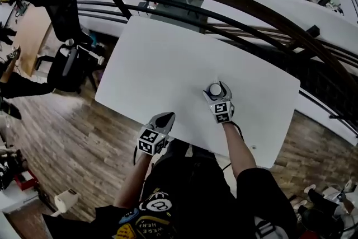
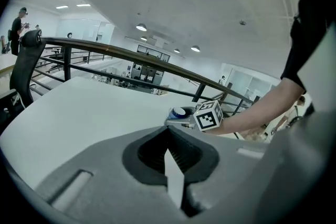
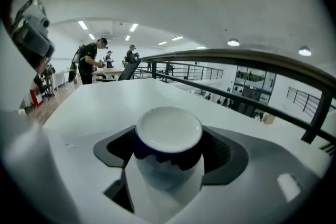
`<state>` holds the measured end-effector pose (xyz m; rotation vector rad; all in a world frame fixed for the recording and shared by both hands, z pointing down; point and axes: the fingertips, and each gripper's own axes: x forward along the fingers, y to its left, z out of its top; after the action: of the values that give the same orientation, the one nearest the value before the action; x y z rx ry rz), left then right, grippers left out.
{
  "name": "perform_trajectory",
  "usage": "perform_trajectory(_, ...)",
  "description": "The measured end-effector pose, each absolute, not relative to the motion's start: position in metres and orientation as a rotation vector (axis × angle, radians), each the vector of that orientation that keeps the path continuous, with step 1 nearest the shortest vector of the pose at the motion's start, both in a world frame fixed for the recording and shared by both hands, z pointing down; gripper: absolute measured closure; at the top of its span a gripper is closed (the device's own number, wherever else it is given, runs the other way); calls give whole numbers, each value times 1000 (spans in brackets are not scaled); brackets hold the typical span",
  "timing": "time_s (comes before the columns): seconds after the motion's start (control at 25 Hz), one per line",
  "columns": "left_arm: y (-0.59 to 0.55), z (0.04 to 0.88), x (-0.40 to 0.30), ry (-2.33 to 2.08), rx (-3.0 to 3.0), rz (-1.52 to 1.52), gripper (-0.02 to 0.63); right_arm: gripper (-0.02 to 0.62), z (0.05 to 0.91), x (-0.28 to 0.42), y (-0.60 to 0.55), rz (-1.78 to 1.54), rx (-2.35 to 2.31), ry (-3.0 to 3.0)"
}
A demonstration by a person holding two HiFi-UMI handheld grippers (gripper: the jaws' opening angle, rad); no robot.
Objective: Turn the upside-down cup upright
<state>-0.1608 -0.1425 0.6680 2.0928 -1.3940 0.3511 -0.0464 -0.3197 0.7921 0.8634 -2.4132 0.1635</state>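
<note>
Nearest, by the table [image 1: 168, 59] front edge: left tool [image 1: 166, 117], pressed together, empty. Farther in: right tool [image 1: 217, 87], pinching the cup [image 3: 168, 136] low over the table. Risk: letting go before the cup sits flat could tip or roll it.

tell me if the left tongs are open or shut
Shut. In the left gripper view the two jaws of the left tongs meet at their tips, and nothing is held between them.
</note>
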Motion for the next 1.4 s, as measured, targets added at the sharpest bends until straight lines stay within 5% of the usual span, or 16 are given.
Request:
perform_trajectory(0.28,-151,677,-145,-1273,2166,307,603,271,762,-10,-289,401,1119,-2425)
perform_trajectory(0.4,-136,685,-122,-1186,2175,323,603,446,742,27,-235,591,1251,-2400)
perform_trajectory(0.56,-116,670,-93,-1133,2216,331,603,593,706,55,-164,777,1374,-2399)
perform_trajectory(1.04,-43,598,1,-1377,2295,282,601,596,599,104,-52,673,1209,-2635)
perform_trajectory(1.4,102,618,98,-1383,2333,420,601,597,625,160,71,790,1093,-2656)
